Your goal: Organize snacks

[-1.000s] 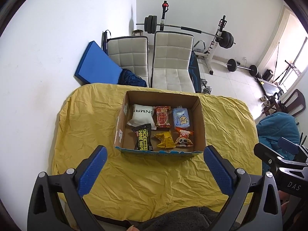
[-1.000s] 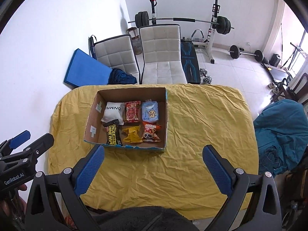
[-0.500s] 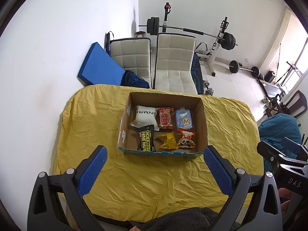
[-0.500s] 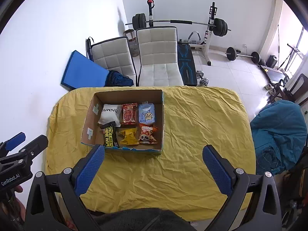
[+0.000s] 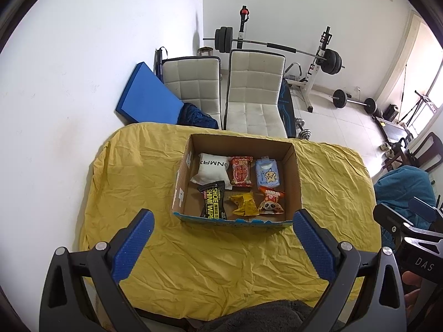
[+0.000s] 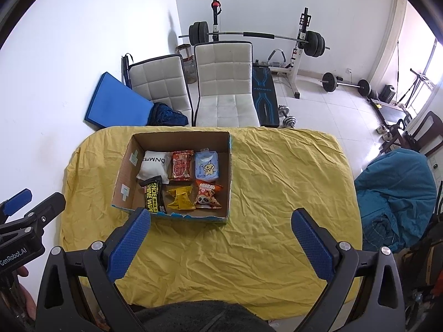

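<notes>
Both tongs, left (image 5: 221,224) and right (image 6: 220,222), hung spread and empty; six packets sat in the box (image 5: 295,177). Next, probably, reaching in.

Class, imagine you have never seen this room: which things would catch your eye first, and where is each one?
First, the open cardboard box in the middle of the yellow tablecloth, holding six packets in two rows. Behind the table stand two pale padded chairs, with a barbell rack against the back wall. Nearest, the left gripper and right gripper hang open and empty.
</notes>
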### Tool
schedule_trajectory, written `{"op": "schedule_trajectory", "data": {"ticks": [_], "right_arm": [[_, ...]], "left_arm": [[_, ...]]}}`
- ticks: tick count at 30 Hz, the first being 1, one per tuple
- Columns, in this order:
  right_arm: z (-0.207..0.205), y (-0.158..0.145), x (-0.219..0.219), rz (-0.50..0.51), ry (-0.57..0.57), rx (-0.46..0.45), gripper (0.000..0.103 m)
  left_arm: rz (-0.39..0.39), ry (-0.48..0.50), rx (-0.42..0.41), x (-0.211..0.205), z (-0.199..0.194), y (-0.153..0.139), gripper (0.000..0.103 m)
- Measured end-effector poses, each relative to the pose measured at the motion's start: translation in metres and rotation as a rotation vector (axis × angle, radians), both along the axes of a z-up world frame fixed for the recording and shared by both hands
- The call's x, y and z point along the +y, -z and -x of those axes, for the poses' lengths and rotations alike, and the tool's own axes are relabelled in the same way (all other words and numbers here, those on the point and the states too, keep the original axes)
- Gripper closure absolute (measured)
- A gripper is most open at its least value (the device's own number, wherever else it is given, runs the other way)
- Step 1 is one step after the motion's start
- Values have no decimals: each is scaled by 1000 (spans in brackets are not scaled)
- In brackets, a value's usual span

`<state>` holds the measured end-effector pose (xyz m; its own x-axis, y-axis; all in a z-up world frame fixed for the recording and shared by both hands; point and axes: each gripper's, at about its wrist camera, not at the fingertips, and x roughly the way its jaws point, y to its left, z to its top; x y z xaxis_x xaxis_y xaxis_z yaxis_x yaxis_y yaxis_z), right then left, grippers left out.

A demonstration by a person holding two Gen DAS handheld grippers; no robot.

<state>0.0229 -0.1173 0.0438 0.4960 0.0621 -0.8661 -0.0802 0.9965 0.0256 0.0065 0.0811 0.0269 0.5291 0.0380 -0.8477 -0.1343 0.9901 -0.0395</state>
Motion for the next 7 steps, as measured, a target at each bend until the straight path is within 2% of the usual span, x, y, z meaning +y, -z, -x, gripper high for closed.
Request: {"op": "schedule_trajectory", "data": {"ticks": [7], "right_arm": [[0,0,0,1,-1,0,0]], "left_arm": [[-4,1,-16,-1,1,-1,0]]}}
